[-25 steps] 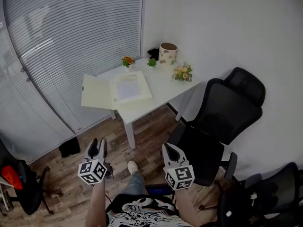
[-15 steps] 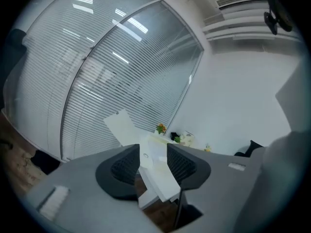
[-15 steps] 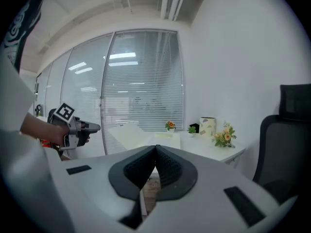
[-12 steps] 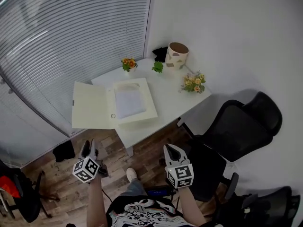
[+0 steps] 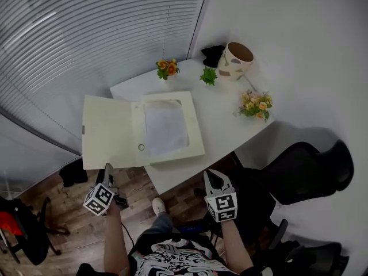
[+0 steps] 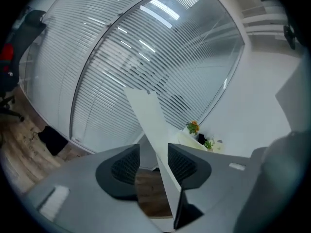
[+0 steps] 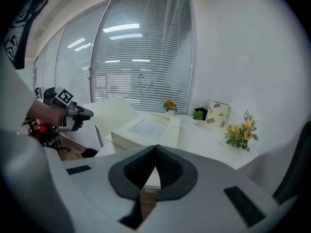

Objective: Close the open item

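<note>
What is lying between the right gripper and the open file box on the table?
Nothing stands there. In the head view, only a bare strip of the white table lies between the right gripper and the open file box.

No legible text, label, brand or number anywhere.

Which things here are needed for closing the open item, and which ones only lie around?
Needed: open file box; its lid, folded out to the left beyond the table edge.
Only lying around: orange flowers; small green plant; patterned vase; yellow bouquet; black chair.
</note>
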